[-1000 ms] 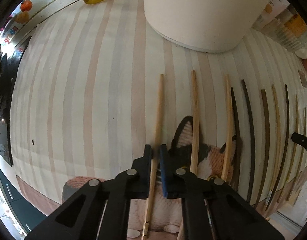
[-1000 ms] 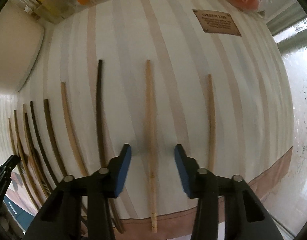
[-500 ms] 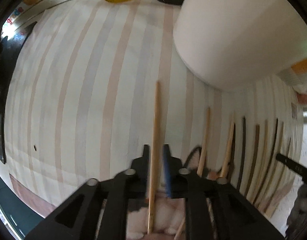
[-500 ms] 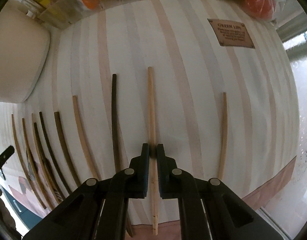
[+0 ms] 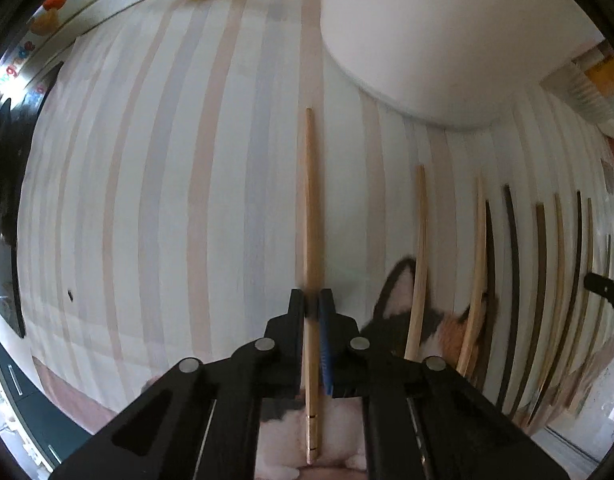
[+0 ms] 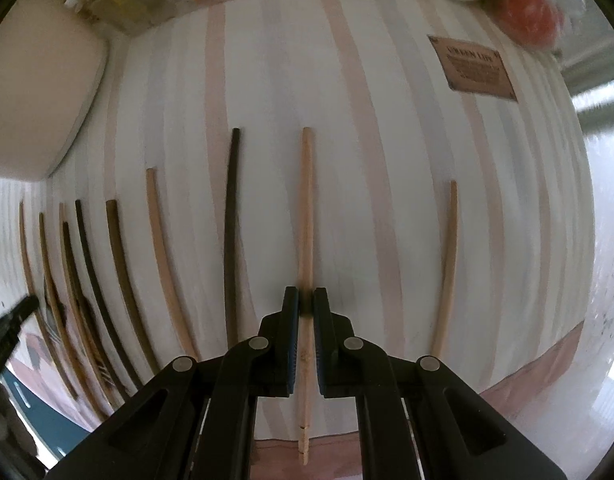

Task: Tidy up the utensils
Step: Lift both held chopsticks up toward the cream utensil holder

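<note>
Chopsticks clamped, one in each hand-held gripper.
Left hand-held gripper pinches a pale chopstick mid-frame; right hand-held gripper grips another light chopstick over the striped cloth.

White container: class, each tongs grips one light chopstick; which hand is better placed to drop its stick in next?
Left, probably. The left tongs hold their chopstick just below the white container. From the right tongs, it sits far off at the frame edge.

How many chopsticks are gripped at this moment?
2. The leftmost chopstick is in the left gripper, whose jaws just closed further; a second chopstick is in the right gripper.
</note>
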Tool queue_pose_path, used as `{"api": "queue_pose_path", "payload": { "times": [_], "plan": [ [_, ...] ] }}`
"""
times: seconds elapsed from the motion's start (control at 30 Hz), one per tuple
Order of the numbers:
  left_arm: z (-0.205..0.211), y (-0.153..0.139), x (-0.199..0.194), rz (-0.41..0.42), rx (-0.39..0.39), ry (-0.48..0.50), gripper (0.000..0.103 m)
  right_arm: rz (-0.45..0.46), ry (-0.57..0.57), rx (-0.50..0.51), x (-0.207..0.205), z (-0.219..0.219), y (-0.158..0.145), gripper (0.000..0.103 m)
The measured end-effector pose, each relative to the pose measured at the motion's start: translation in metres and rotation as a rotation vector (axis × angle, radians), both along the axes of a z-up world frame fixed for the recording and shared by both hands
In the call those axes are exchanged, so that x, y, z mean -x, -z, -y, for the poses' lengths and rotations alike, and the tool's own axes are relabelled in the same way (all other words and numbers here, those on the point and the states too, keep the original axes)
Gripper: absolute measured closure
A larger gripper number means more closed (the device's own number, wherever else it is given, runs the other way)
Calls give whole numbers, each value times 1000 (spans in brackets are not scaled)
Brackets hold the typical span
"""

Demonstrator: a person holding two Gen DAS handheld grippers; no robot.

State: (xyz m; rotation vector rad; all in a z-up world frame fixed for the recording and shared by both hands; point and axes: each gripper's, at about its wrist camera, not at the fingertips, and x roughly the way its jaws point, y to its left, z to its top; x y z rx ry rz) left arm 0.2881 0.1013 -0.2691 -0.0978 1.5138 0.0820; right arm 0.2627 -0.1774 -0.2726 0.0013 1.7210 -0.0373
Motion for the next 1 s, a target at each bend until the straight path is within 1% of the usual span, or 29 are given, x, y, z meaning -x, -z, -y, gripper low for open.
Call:
{"api": "queue_pose_path", "payload": {
  "times": [0.07, 0.13, 0.2, 0.23, 0.27, 0.3, 0.33, 0.37, 0.43, 0.53, 0.57, 0.6, 0.67, 0.77, 0.8, 0.83, 0.87, 0.9, 1.0],
  "plan": [
    [4, 0, 5, 4, 13, -14, 98, 1, -42, -10, -4, -11, 1, 96],
    [-4, -5, 8, 1, 33, -19, 98, -13, -72, -18, -9, -23, -2, 96],
    [-14, -8, 14, -5, 77, -32, 98, -29, -69, -30, -9, -27, -1, 95],
    [-19, -9, 14, -8, 86, -38, 96, -40, -67, -26, -9, -29, 1, 95],
    [-21, -11, 12, -11, 93, -41, 95, -42, -60, -24, -11, -31, 1, 94],
    [-28, -14, 13, -13, 100, -38, 93, -43, -50, -17, -11, -32, 1, 88],
    [-33, -16, 12, -16, 100, -31, 93, -41, -42, -17, -13, -33, 3, 87],
    [-28, -17, 9, -19, 93, -21, 93, -43, -39, -13, -20, -30, 5, 86],
    [-30, -22, 15, -22, 75, -1, 93, -43, -37, 3, -27, -28, 11, 85],
    [-19, -26, 12, -23, 48, 20, 93, -38, -22, 16, -26, -38, 13, 85],
    [-17, -27, 12, -22, 42, 25, 94, -36, -9, 13, -26, -39, 13, 86],
    [-15, -30, 9, -19, 36, 30, 97, -32, -4, 10, -31, -27, 11, 88],
    [-11, -30, 3, -15, 28, 37, 98, -10, -10, 16, -28, -26, 5, 96],
    [-10, -33, 8, -11, 22, 49, 98, 4, 15, -8, -23, -21, 1, 96],
    [4, -29, 3, -10, 21, 46, 98, 10, 32, -32, -21, -19, 0, 96],
    [4, -29, 4, -6, 21, 46, 98, 14, 41, -46, -18, -15, -1, 96],
    [9, -20, 5, -3, 19, 44, 98, 23, 45, -55, -15, -14, -3, 96],
    [5, -20, 5, 3, 24, 36, 98, 35, 49, -64, -12, -15, -7, 96],
    [0, -33, 16, 15, 39, 29, 98, 52, 59, -89, -6, -17, -15, 96]
  ]
}}
